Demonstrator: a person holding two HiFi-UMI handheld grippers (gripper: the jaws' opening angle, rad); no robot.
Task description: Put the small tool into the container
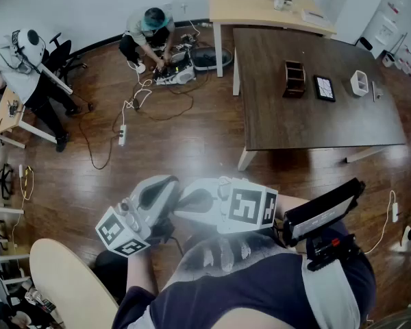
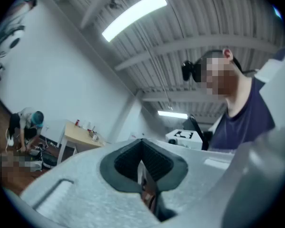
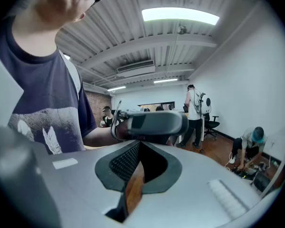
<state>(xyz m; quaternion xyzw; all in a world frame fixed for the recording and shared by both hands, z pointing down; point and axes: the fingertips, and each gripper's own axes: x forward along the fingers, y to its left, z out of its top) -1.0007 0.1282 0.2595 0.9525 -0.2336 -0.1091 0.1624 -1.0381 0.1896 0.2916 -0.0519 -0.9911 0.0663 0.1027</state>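
On the dark brown table [image 1: 308,125] at the far right stands a small white container [image 1: 359,82]. A thin small tool [image 1: 374,91] lies just right of it. Both grippers are held against the person's body, far from the table. The left gripper [image 1: 172,182] is shut and empty, its pads [image 2: 154,163] meeting in the left gripper view. The right gripper [image 1: 183,203] points left toward it and is also shut with nothing held; its ribbed pads [image 3: 126,161] are closed in the right gripper view.
A wooden organizer [image 1: 294,79] and a black flat item [image 1: 324,88] also sit on the dark table. A light wood table [image 1: 260,5] stands behind it. One person [image 1: 147,36] crouches among cables and gear on the floor; another [image 1: 24,60] sits at the left.
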